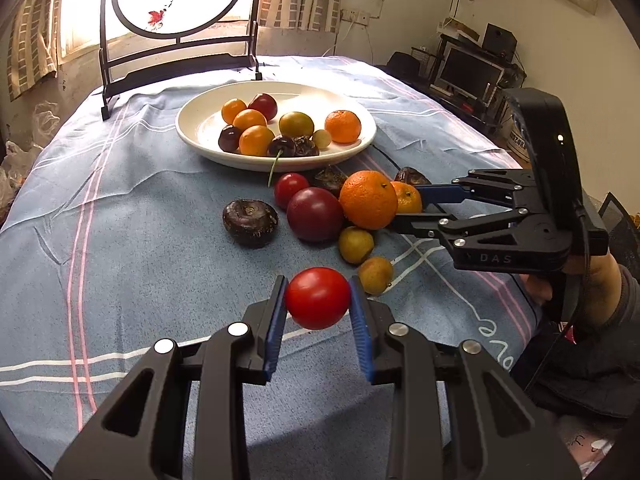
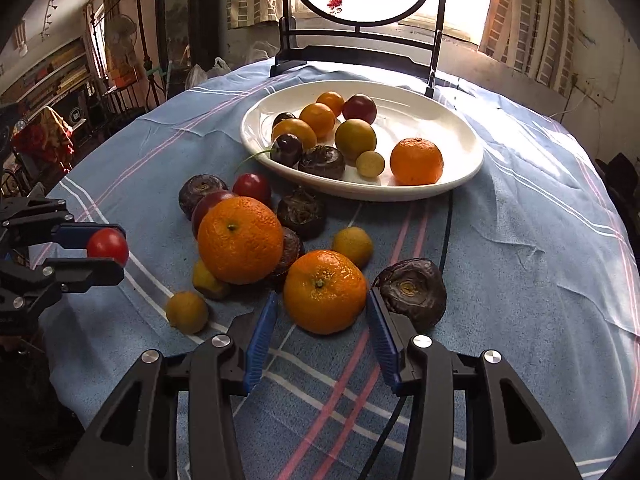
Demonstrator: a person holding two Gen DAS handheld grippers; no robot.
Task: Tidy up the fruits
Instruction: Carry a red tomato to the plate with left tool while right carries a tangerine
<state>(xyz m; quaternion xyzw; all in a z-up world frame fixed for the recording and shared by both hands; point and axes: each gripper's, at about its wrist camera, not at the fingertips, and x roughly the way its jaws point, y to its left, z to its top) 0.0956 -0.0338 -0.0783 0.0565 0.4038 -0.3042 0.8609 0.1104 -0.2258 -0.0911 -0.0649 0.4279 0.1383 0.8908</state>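
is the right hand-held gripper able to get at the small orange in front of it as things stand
Probably yes. The right hand-held gripper already has its open fingers either side of the small orange. The water chestnut crowds the right finger, and the big orange sits just left.

A counter (image 2: 540, 240) under a blue striped cloth (image 1: 140, 240) carried a white plate (image 2: 460, 136) of fruit, a black-framed round screen (image 1: 176, 60) behind it, and loose mandarins (image 2: 240, 240), plums (image 1: 315, 214), kumquats (image 2: 187, 312) and water chestnuts (image 1: 250, 222).
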